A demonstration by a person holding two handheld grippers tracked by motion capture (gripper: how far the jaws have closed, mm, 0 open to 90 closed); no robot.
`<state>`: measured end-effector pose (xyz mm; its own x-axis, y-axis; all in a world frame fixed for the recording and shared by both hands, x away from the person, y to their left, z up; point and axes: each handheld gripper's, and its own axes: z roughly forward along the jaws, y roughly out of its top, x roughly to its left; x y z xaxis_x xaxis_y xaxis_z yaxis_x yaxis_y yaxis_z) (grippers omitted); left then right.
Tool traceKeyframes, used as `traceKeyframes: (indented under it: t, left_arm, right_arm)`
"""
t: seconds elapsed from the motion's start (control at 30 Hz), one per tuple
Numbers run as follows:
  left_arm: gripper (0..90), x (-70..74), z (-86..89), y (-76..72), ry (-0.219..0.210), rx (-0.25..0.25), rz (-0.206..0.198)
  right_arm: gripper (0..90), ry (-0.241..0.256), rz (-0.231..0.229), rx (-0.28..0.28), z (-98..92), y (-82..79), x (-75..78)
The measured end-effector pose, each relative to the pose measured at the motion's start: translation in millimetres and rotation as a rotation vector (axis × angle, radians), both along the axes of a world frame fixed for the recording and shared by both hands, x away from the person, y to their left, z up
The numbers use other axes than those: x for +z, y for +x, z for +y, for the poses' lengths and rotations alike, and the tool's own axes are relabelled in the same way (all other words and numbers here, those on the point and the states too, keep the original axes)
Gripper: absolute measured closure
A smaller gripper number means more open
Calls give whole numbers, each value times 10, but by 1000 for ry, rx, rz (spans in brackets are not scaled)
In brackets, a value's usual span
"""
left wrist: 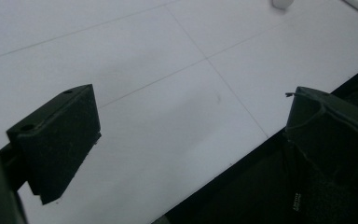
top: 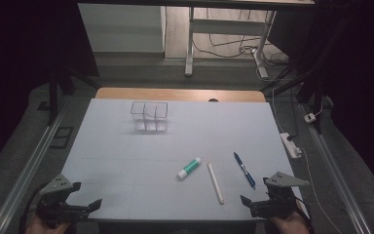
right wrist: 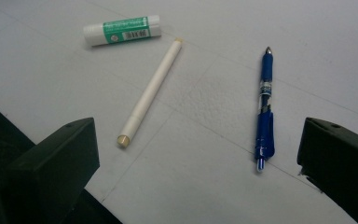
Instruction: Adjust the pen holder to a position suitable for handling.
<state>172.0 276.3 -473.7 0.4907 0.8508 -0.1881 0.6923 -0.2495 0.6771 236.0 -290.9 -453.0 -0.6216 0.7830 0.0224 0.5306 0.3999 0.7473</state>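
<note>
My right tool (top: 259,195), jaws apart and holding nothing, sits closest to the blue pen (right wrist: 264,110), which lies on the surface just ahead, its long axis pointing away between my jaws, toward the right one.

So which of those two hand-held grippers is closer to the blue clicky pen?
Right. The right gripper sits just below the blue plastic pen; the left gripper waits at the table's opposite near corner.
</note>
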Motion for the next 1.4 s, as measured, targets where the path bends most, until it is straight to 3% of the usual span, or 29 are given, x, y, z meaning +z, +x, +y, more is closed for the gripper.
traceKeyframes:
  t: [0.27,0.57,0.87,1.03,1.4]
  left_arm:
    - [31,-9,8,20,-5,3,22]
    - [0,-14,-58,37,57,9,39]
    - [0,-9,-64,49,63,13,49]
    - [0,4,-92,76,37,-4,14]
    - [0,14,-143,216,-8,-69,-18]
  right_arm:
    - [0,-18,15,22,27,11,-9]
    - [0,-7,26,30,16,19,-9]
    - [0,-13,32,42,28,22,-15]
    - [0,-7,36,44,25,27,-16]
    - [0,-11,36,56,29,25,-18]
